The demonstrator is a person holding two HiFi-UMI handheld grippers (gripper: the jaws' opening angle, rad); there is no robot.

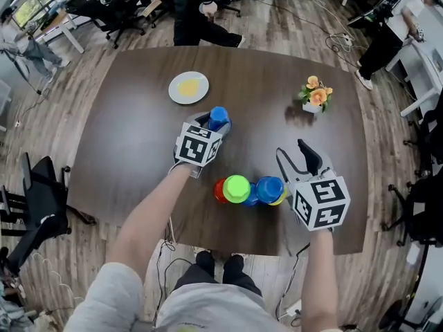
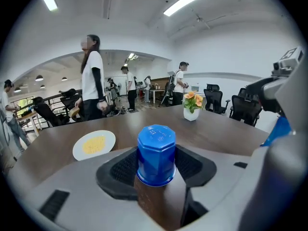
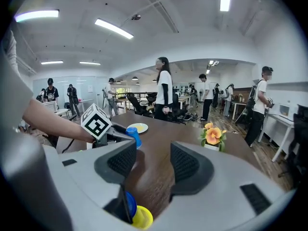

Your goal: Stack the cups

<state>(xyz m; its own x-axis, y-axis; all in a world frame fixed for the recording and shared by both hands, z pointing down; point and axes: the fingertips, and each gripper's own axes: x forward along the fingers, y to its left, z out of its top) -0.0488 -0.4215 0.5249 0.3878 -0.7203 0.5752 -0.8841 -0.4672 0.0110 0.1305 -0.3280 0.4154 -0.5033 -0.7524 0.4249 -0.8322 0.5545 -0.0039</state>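
Cups sit in two places on the dark counter (image 1: pixel 118 130). One, an upturned blue cup (image 1: pixel 218 117), stands rim down near the middle. The left gripper (image 1: pixel 216 126) has its fingers pinching it, and the left gripper view shows the pads against both sides with no gap.

Just beyond the upturned blue cup, toward the far edge, lies a white plate (image 1: pixel 188 87) with a yellow patch, near the cup but apart from it. On the person's side of the upturned cup, close to the counter's near edge, runs a tight row: red cup (image 1: pixel 219 191), green cup (image 1: pixel 237 188), second blue cup (image 1: pixel 269 189), yellow cup (image 1: pixel 281 198).

The right gripper (image 1: pixel 294 156) is to the right of the upturned cup, just past the row's yellow end. Its fingers are spread, with only wood between them. A flower pot (image 1: pixel 315 97) stands well to the right of the upturned cup, near the far right edge. The wood between them lies open, as does the broad stretch from the cup's left out to the rounded edge.
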